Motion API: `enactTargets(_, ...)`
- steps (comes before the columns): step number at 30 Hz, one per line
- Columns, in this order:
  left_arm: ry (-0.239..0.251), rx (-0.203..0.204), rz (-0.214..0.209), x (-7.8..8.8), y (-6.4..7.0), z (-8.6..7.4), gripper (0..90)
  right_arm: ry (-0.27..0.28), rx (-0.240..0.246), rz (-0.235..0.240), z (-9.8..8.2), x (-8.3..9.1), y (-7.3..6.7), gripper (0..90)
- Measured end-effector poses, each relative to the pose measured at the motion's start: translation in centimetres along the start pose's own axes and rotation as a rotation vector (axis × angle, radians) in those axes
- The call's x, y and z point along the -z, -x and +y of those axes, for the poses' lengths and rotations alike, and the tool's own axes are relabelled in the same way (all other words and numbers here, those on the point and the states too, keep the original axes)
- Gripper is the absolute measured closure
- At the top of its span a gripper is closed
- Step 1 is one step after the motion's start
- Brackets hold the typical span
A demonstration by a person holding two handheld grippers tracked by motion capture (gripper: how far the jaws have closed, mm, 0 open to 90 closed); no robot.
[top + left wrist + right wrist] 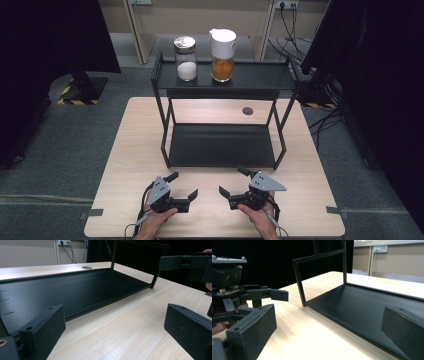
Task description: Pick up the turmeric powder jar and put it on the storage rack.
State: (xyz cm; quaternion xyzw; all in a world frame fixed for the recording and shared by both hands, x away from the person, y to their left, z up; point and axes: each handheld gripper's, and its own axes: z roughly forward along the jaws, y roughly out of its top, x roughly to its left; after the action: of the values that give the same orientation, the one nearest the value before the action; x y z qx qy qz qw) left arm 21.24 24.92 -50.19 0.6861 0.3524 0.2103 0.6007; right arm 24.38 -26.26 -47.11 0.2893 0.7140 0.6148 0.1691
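No text, label, brand or number can be read on anything here; the two jars on the black metal shelf carry no readable writing.

rack | black metal, two shelves | upright on table, just beyond both grippers | lower shelf bare | top shelf holds two jars

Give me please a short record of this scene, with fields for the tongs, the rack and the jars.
left tongs: open, holding nothing, low over the table
right tongs: open, holding nothing, facing the left tongs
rack: black, two shelves, lower shelf bare
white jar: top shelf, left, metal lid, white powder
orange jar: top shelf, right, white lid, orange powder
jars: upright, side by side, apart from both tongs
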Motion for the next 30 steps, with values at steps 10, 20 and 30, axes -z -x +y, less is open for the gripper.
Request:
enactTargets(10,0.004,-0.003,0.001,0.06,0.07,0.01,3.0,-0.011,-0.010,0.001,-0.27,-0.07,0.23,0.4)
enactTargets(20,0.013,-0.010,0.002,0.27,0.24,-0.11,3.0,-0.010,-0.010,-0.005,-0.26,-0.03,0.16,0.4)
enactTargets(30,0.009,-0.011,0.003,0.22,0.22,-0.14,3.1,-0.012,-0.013,-0.004,-0.29,-0.05,0.15,0.5)
